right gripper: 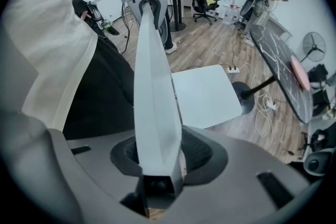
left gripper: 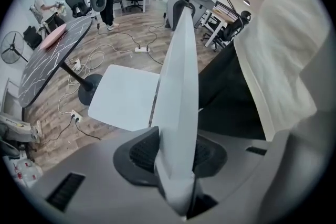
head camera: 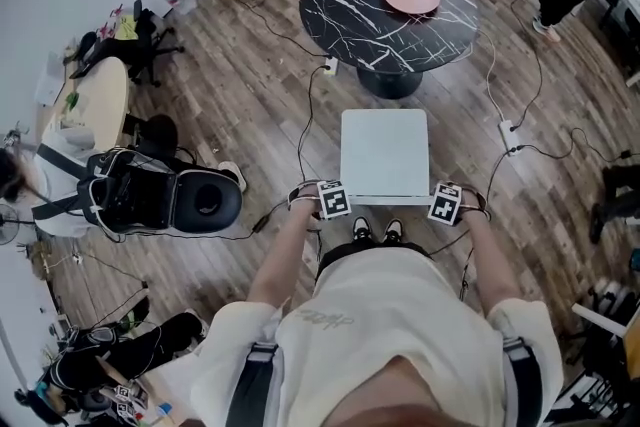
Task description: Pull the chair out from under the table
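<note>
Wooden floor [head camera: 250, 85]; the chair [head camera: 385, 155] stands clear of the tabletop [head camera: 350, 5]. Both the left gripper [left gripper: 177, 160] and the right gripper [right gripper: 157, 155] clamp its backrest [left gripper: 181, 60]; releasing it seems next.

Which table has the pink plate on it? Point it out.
The round black marbled table beyond the white chair; the pale oval table at left has none.

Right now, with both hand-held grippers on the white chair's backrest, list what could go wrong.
1. The left hand-held gripper and right hand-held gripper pinch only the thin top edge of the backrest; a sharp tug could slip it free.
2. The person's shoes stand right behind the chair; pulling it back could hit them.
3. A cable and a power strip lie beside the chair; a leg might snag them.
</note>
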Demonstrator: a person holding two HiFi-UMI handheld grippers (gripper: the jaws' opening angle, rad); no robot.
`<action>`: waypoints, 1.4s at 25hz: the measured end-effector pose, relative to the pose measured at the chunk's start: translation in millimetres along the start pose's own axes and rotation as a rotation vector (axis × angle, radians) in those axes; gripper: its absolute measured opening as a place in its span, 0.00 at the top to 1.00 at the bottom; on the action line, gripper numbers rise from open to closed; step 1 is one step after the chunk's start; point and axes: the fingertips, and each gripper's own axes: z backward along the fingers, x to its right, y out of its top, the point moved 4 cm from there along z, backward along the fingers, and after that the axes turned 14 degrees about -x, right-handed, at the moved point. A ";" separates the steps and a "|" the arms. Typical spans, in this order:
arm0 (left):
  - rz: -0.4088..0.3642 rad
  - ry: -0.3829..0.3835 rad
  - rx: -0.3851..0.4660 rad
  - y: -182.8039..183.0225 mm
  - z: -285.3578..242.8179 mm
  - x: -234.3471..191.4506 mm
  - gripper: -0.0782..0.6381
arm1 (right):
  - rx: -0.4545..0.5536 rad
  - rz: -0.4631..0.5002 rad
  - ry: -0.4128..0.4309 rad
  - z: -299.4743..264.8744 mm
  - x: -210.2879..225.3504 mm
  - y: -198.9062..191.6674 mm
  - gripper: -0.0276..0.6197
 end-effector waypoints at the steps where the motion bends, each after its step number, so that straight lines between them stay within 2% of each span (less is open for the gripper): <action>1: 0.003 0.004 0.011 0.2 0.1 -0.1 0.72 | 0.018 -0.023 -0.002 -0.7 1.2 0.0 0.73; 3: -0.009 0.008 0.034 1.7 1.3 4.4 0.71 | 0.053 -0.070 -0.014 -2.2 3.1 -1.5 0.69; 5: -0.006 -0.001 0.058 1.4 2.6 8.6 0.66 | 0.085 -0.111 -0.038 -0.1 4.2 -4.0 0.62; 13: 0.156 -0.024 0.294 4.6 41.4 0.4 0.61 | 0.241 -0.237 -0.042 36.1 -1.5 -4.6 0.61; 14: 0.162 -0.017 0.312 4.2 47.8 2.4 0.61 | 0.260 -0.250 -0.032 40.6 -4.9 -5.2 0.54; 15: 0.163 0.000 0.329 3.9 55.0 3.5 0.59 | 0.289 -0.262 -0.023 47.8 -7.3 -5.9 0.55; 17: 0.162 0.029 0.366 5.3 67.2 1.6 0.59 | 0.376 -0.284 -0.011 66.9 -3.5 -5.6 0.65; 21: 0.214 0.023 0.511 10.1 96.5 3.0 0.59 | 0.551 -0.351 -0.027 105.7 12.6 -7.9 0.74; 24: 0.315 0.049 0.677 3.3 133.6 1.4 0.60 | 0.673 -0.447 -0.062 145.6 17.6 -5.5 0.81; 25: 0.358 0.068 0.726 0.1 143.0 -3.1 0.60 | 0.710 -0.477 -0.080 156.7 20.9 -3.6 0.77; 26: 0.396 0.096 0.766 -2.3 150.9 -7.5 0.62 | 0.741 -0.505 -0.105 165.9 24.5 -2.1 0.80; 28: 0.444 0.152 0.829 -4.1 165.5 -13.0 0.74 | 0.790 -0.560 -0.156 180.2 32.3 0.3 0.93; 32: 0.477 0.189 0.945 1.9 201.4 -17.9 0.82 | 0.892 -0.613 -0.163 204.1 41.2 11.5 0.95; 35: 0.527 0.231 0.976 5.5 226.4 -22.4 0.87 | 0.928 -0.600 -0.189 220.8 41.0 15.1 0.95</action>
